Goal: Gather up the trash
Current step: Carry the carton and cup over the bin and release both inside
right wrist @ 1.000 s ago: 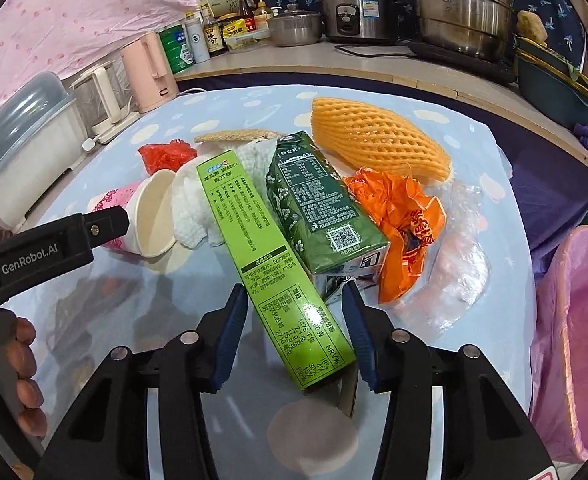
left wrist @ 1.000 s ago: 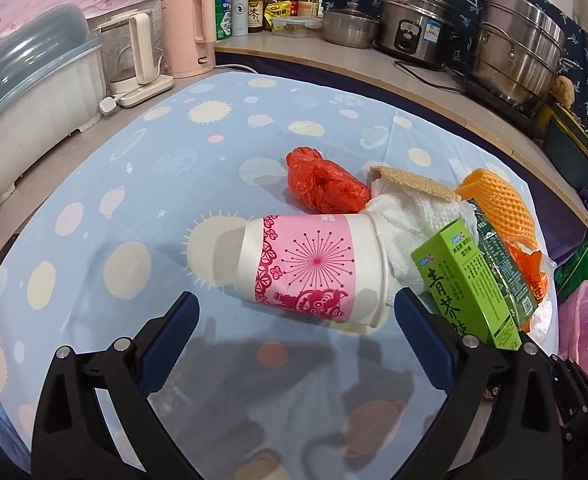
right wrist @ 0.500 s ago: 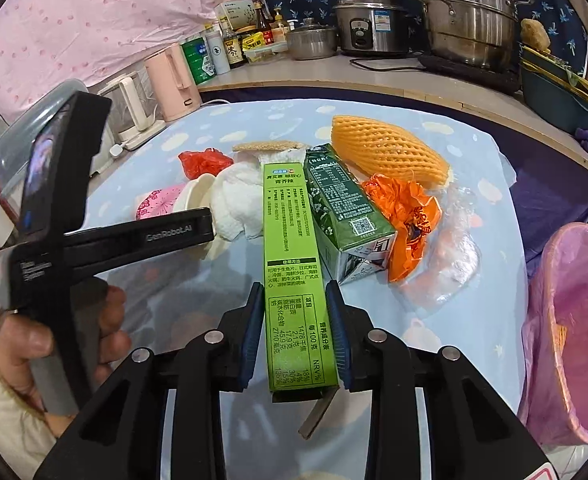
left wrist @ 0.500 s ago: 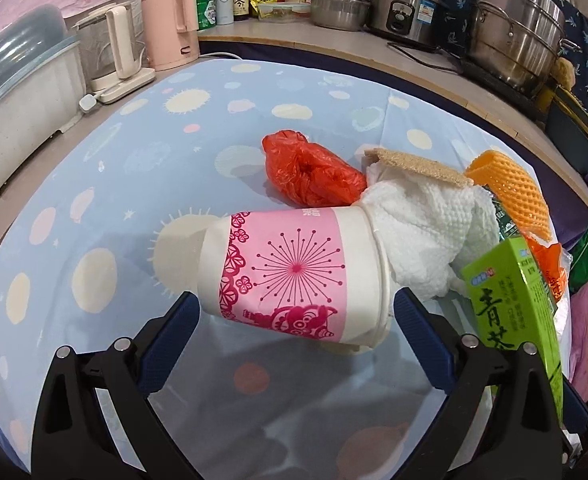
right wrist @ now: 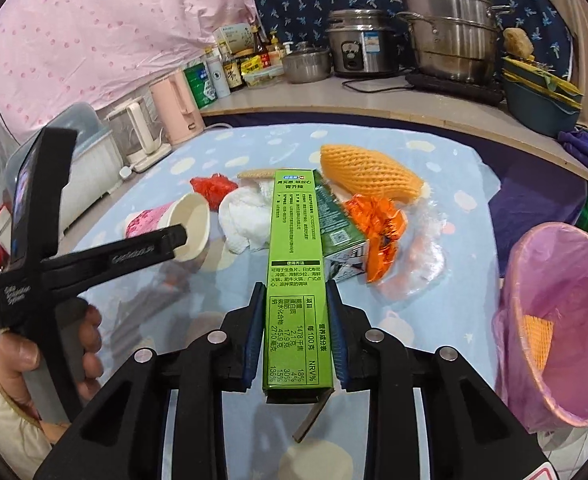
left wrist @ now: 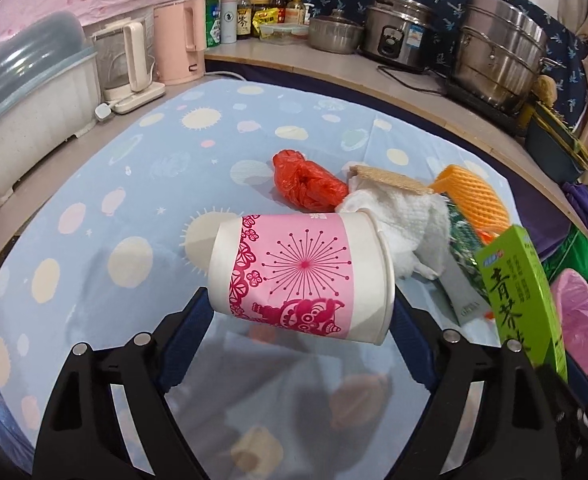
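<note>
The pink-lined trash bin point(right wrist: 554, 320) stands off the table's right edge with a piece of orange foam netting point(right wrist: 537, 334) inside. The left gripper point(left wrist: 300, 312) has just been closing, its pads against both ends of the empty pink paper cup point(left wrist: 300, 276), held sideways over the blue tablecloth point(left wrist: 134, 184). The right gripper point(right wrist: 296, 332) pinches the long green box point(right wrist: 296, 264) by its sides, clear of the cloth, left of the bin.

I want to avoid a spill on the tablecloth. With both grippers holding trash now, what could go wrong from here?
1. The paper cup is held lengthwise by the left gripper, at base and rim; squeezing may crush it or let it pop out.
2. The right gripper holds the long green box near one end; it could pivot and slip.
3. The pink-lined bin sits beside the table; a drop might miss it.
</note>
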`<state>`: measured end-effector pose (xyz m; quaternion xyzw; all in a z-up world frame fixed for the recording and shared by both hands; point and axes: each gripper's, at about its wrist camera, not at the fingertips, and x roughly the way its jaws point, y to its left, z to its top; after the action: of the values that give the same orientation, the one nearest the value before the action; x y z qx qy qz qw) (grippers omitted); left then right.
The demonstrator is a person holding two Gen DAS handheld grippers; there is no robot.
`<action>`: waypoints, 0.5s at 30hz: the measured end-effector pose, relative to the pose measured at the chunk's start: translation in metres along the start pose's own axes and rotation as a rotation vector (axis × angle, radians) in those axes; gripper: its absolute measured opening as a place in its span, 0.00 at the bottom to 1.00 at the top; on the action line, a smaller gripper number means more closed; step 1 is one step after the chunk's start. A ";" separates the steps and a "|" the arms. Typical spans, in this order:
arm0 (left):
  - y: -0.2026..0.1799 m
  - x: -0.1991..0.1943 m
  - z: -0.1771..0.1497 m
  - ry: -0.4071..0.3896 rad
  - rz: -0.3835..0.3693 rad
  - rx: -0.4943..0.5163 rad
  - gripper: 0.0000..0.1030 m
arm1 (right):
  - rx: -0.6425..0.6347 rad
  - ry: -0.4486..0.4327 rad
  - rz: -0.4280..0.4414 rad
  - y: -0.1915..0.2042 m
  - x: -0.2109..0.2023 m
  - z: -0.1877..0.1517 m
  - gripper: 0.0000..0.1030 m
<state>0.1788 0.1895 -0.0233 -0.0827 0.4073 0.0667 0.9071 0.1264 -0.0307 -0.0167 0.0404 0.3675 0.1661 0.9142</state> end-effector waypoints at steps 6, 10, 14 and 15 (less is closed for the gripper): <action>-0.023 -0.044 -0.015 -0.018 -0.055 0.048 0.79 | 0.040 -0.059 -0.033 -0.020 -0.035 -0.001 0.27; -0.050 -0.067 -0.026 -0.032 -0.105 0.098 0.79 | 0.075 -0.085 -0.073 -0.041 -0.057 -0.006 0.27; -0.084 -0.084 -0.039 -0.030 -0.169 0.156 0.79 | 0.120 -0.105 -0.130 -0.070 -0.077 -0.014 0.27; -0.091 -0.086 -0.042 -0.029 -0.178 0.170 0.79 | 0.134 -0.109 -0.146 -0.079 -0.083 -0.017 0.27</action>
<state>0.1086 0.0873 0.0228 -0.0405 0.3893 -0.0476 0.9190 0.0805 -0.1331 0.0098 0.0835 0.3293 0.0719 0.9378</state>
